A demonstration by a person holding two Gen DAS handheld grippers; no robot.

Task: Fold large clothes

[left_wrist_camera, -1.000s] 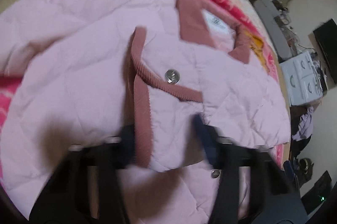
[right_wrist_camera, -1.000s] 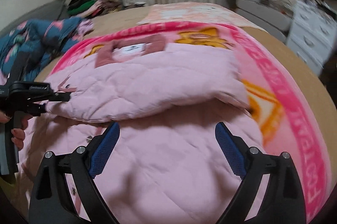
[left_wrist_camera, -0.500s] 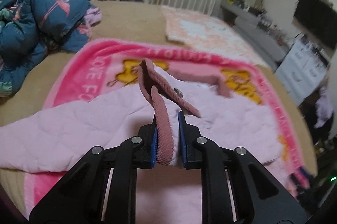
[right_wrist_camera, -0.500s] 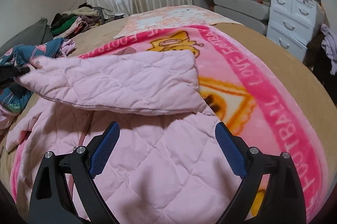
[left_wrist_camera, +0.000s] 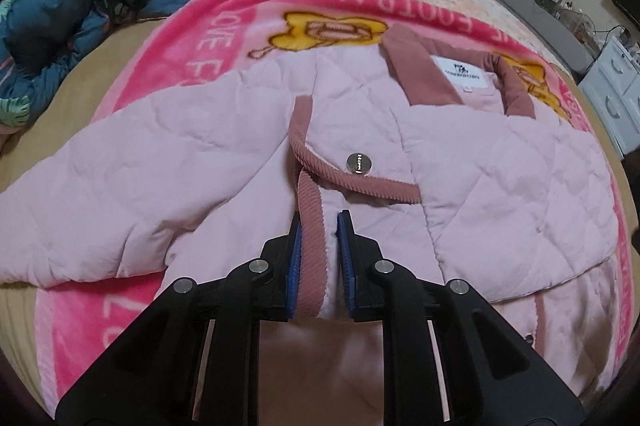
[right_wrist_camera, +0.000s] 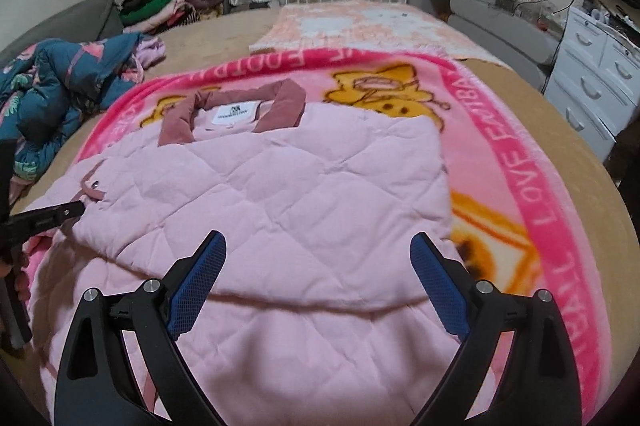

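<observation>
Left gripper (left_wrist_camera: 319, 222) pinches the pink jacket's (left_wrist_camera: 500, 169) cuff (left_wrist_camera: 314, 226), apparently; right gripper (right_wrist_camera: 318, 244) gapes.

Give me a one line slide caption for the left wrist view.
Left gripper shut on the ribbed dusty-rose cuff of a quilted pale pink jacket spread over a bright pink cartoon blanket.

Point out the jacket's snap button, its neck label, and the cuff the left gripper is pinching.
snap button (left_wrist_camera: 359, 162): left wrist view, centre of the metal disc.
neck label (left_wrist_camera: 463, 74): left wrist view, middle of the white tag.
cuff (left_wrist_camera: 316, 246): left wrist view, ribbed trim between the pads.
</observation>
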